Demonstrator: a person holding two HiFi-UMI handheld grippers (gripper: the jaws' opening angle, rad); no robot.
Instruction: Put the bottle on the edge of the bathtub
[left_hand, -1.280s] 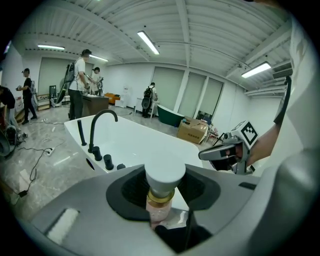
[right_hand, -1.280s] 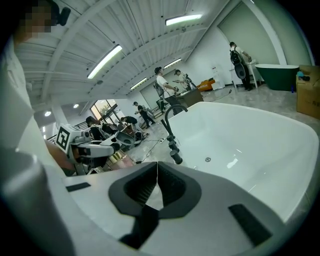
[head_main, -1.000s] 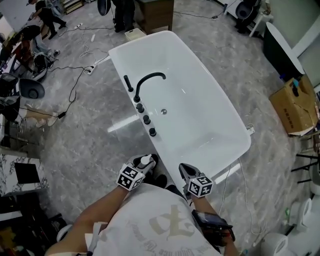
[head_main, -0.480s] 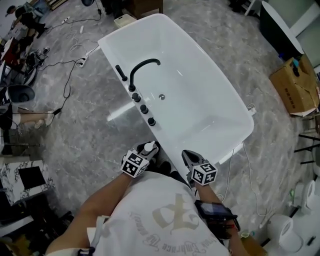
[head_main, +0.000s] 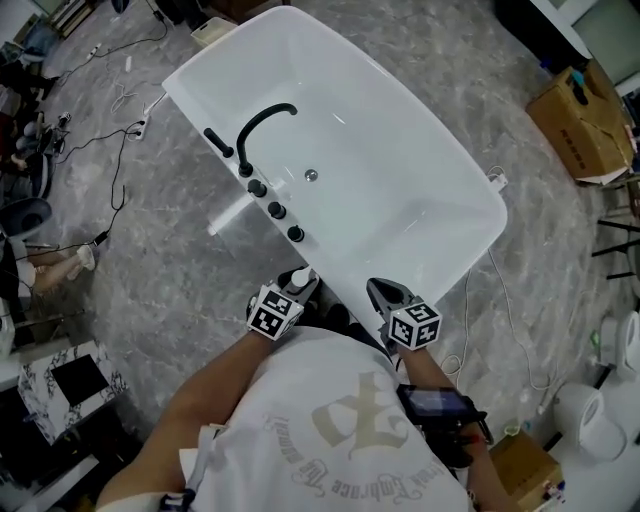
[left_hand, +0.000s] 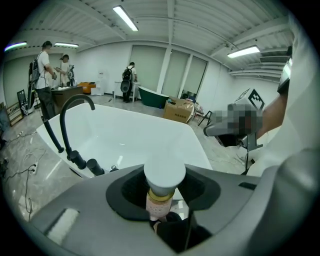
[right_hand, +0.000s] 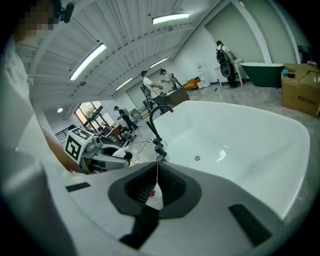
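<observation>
Left gripper (head_main: 292, 292) is clamped on the small pinkish bottle with the gold collar and white round cap (left_hand: 163, 186), carrying it cap-up just short of the near rim of the white freestanding bathtub (head_main: 385, 190). The curved black faucet (head_main: 262, 125) is further along that left rim. Right gripper (head_main: 384, 297) hangs beside it over the same end, tips pressed together on nothing.
</observation>
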